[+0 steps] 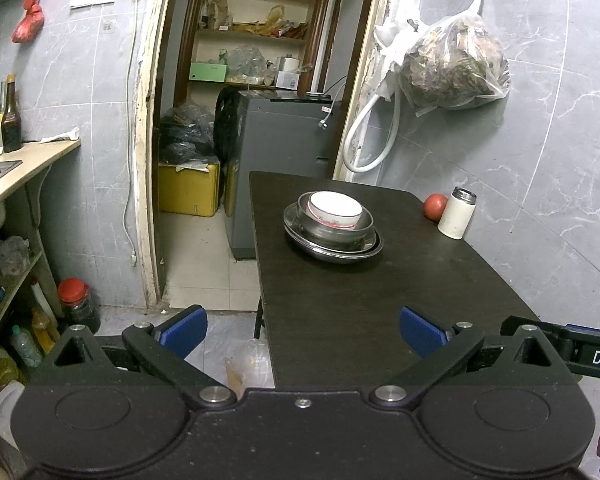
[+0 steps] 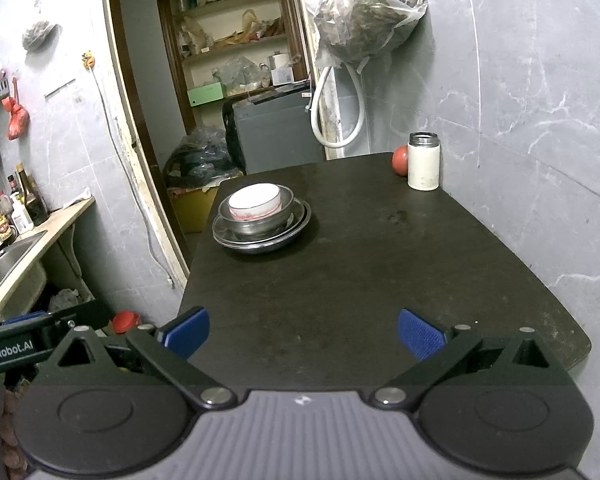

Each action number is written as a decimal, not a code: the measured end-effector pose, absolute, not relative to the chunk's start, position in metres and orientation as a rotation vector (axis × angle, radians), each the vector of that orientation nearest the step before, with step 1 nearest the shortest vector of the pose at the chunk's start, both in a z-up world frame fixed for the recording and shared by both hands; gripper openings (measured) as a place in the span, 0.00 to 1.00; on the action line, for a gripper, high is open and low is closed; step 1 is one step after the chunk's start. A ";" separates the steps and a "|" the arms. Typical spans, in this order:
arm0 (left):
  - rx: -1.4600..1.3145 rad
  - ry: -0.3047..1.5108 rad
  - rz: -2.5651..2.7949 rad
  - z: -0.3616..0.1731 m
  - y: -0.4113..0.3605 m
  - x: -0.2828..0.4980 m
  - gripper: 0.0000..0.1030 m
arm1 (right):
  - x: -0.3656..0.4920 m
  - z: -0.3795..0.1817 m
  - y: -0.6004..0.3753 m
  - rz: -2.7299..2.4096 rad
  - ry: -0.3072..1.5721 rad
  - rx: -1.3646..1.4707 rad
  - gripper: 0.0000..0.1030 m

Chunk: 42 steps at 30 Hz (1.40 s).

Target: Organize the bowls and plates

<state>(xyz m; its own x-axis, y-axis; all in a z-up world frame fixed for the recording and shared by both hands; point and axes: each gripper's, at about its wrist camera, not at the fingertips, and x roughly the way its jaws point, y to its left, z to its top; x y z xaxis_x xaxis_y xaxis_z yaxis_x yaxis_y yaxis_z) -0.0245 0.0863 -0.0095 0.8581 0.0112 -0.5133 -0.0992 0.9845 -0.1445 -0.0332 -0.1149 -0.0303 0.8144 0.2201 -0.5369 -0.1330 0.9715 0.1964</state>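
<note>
A white bowl with a red pattern sits nested in a steel bowl, which rests on stacked steel plates on the dark table. The stack stands near the table's far left side. My left gripper hovers over the table's near left edge, open and empty. Over the near edge, my right gripper is also open with nothing between its blue pads. Both are well short of the stack.
A white canister and a red tomato stand at the far right by the tiled wall. A counter with a sink and bottles lies left. A bulging plastic bag hangs above.
</note>
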 end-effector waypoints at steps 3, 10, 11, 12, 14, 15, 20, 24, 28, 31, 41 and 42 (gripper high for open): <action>-0.169 0.537 0.059 -0.009 0.086 -0.024 0.99 | -0.033 -0.030 -0.115 0.190 0.590 0.154 1.00; -0.166 0.537 0.055 -0.010 0.089 -0.022 0.99 | -0.031 -0.030 -0.115 0.189 0.589 0.153 1.00; -0.168 0.537 0.055 -0.010 0.089 -0.022 0.99 | -0.031 -0.030 -0.115 0.189 0.589 0.153 1.00; -0.169 0.537 0.055 -0.010 0.088 -0.022 0.99 | -0.031 -0.030 -0.115 0.190 0.589 0.153 1.00; -0.169 0.537 0.056 -0.010 0.089 -0.022 0.99 | -0.031 -0.030 -0.115 0.189 0.589 0.152 1.00; -0.169 0.537 0.056 -0.010 0.089 -0.022 0.99 | -0.031 -0.030 -0.114 0.190 0.589 0.151 1.00; -0.169 0.537 0.055 -0.010 0.089 -0.022 0.99 | -0.031 -0.030 -0.114 0.189 0.590 0.151 1.00; -0.175 0.536 0.055 -0.011 0.090 -0.021 0.99 | -0.029 -0.029 -0.110 0.191 0.594 0.146 1.00; -0.174 0.536 0.054 -0.011 0.091 -0.020 0.99 | -0.028 -0.029 -0.110 0.189 0.593 0.143 1.00; -0.176 0.534 0.048 -0.012 0.092 -0.021 0.99 | -0.027 -0.030 -0.110 0.187 0.594 0.142 1.00; -0.189 0.573 0.021 -0.011 0.093 -0.016 0.99 | -0.026 -0.030 -0.112 0.178 0.585 0.133 1.00; -0.188 0.576 0.020 -0.011 0.092 -0.016 0.99 | -0.026 -0.030 -0.112 0.178 0.586 0.134 1.00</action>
<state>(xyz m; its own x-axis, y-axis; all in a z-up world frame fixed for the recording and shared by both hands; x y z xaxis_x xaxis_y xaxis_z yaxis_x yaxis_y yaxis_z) -0.0157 0.0923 -0.0114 0.8392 -0.0339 -0.5428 -0.0713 0.9826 -0.1716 -0.0259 -0.1118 -0.0303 0.8183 0.2046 -0.5372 -0.1285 0.9760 0.1761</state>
